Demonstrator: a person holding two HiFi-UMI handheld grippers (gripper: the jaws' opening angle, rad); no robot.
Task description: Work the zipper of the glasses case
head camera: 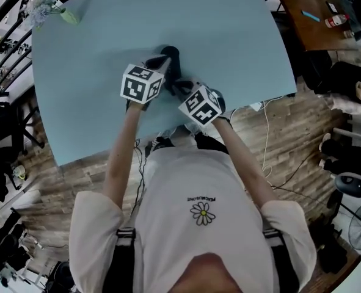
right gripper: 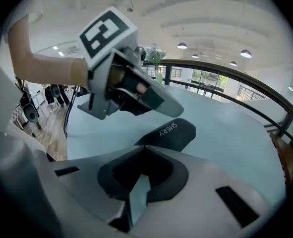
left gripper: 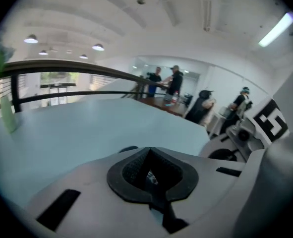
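Apparently between pulls: the glasses case [right gripper: 168,133] lies flat on the counter [head camera: 217,35], and neither gripper has hold of it.
The left gripper [right gripper: 180,104] hangs just above the case, fingers together, with a pale glint between the pads that is too small to name. The right gripper [right gripper: 144,148] sits just short of the case's near end, fingers closed on nothing visible. No open gap shows along the case, and the zipper is out of sight, so progress cannot be judged.

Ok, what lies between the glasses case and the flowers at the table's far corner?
Nothing: the head view shows only bare blue table from the glasses case to the flowers.
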